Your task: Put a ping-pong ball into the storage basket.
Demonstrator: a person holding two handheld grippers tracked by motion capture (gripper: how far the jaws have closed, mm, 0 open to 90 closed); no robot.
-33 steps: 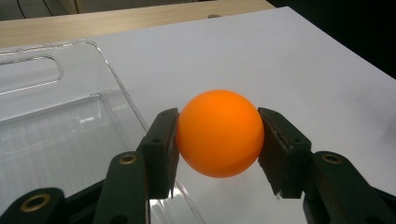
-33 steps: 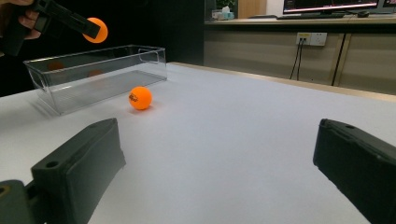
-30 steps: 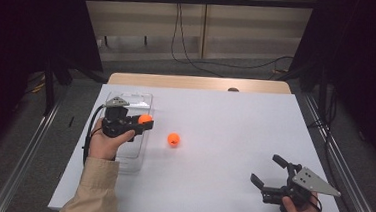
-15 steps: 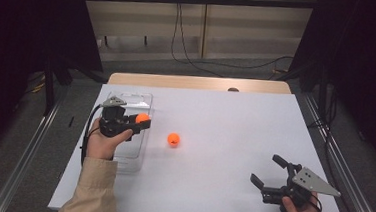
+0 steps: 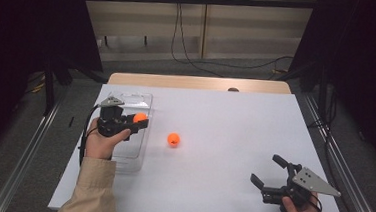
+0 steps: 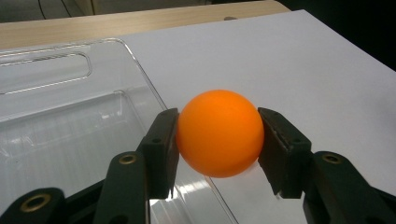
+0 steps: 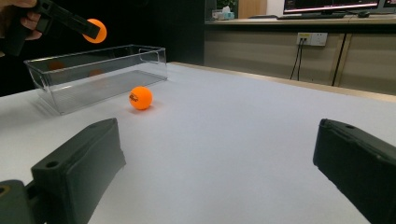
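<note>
An orange ball sits pinched between the two black jaws of my left gripper, which is shut on it. The ball hangs in the air over the right rim of a clear plastic bin, whose wall also appears in the left gripper view as the bin. A second orange ball with a small printed mark lies on the white table, to the right of the bin, and appears as the ball in the right gripper view. My right gripper rests low near the table's front right corner, jaws wide open and holding nothing.
The white table top lies open between the loose ball and the right gripper. A wooden strip runs along its far edge. Dark curtains and metal rails flank both sides. Cables trail on the floor behind.
</note>
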